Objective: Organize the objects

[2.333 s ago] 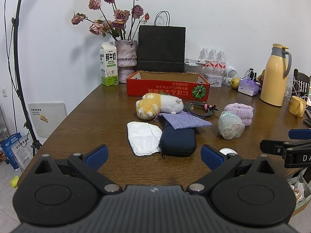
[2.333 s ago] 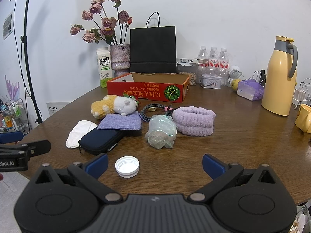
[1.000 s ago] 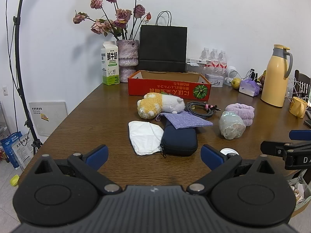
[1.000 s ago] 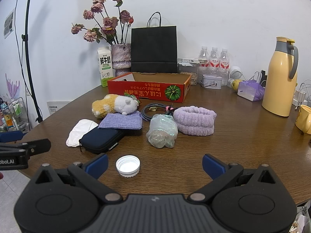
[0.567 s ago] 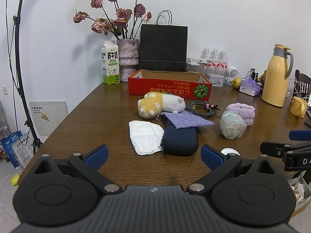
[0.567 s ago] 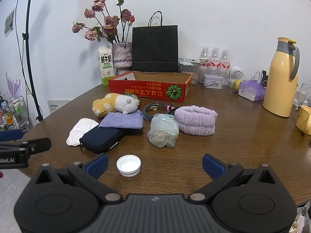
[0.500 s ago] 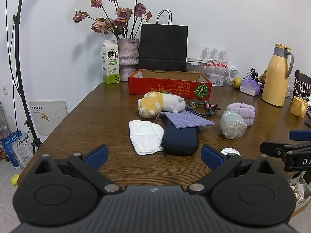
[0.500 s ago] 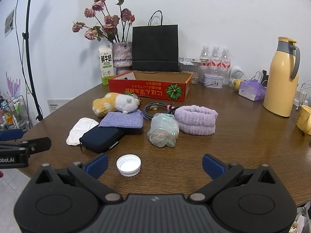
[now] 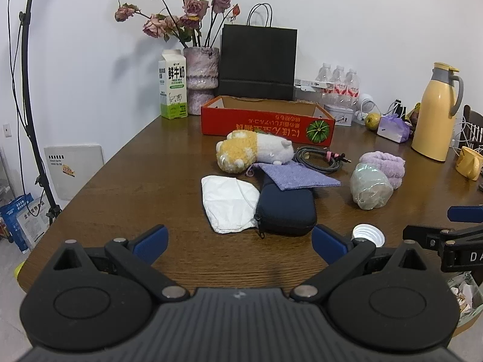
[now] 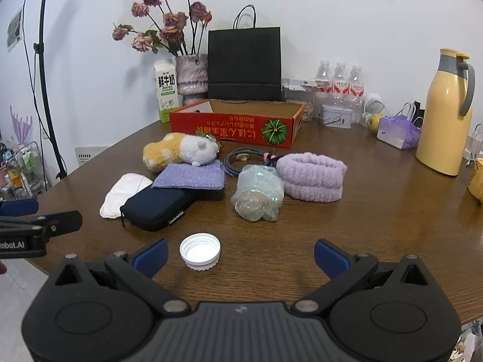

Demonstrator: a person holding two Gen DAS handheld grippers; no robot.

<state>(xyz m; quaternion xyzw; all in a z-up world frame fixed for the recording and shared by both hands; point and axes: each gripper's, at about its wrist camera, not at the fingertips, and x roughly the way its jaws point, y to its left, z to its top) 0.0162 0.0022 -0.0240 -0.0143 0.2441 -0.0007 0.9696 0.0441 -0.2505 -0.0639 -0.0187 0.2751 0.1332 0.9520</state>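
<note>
Each hand-held gripper, left (image 9: 238, 238) and right (image 10: 240, 255), gapes wide, empty, facing one red box (image 10: 238, 125), one white cap (image 10: 200, 251).

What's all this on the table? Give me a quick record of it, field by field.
Surface: wooden table
Container: red cardboard box, open top
Loose items: plush toy, purple cloth lying on a dark zip case, white cap, purple headband
Left gripper: open, holding nothing
Right gripper: open, holding nothing

Plush toy (image 10: 181, 151) – lying beside red box (image 10: 238, 125).
</note>
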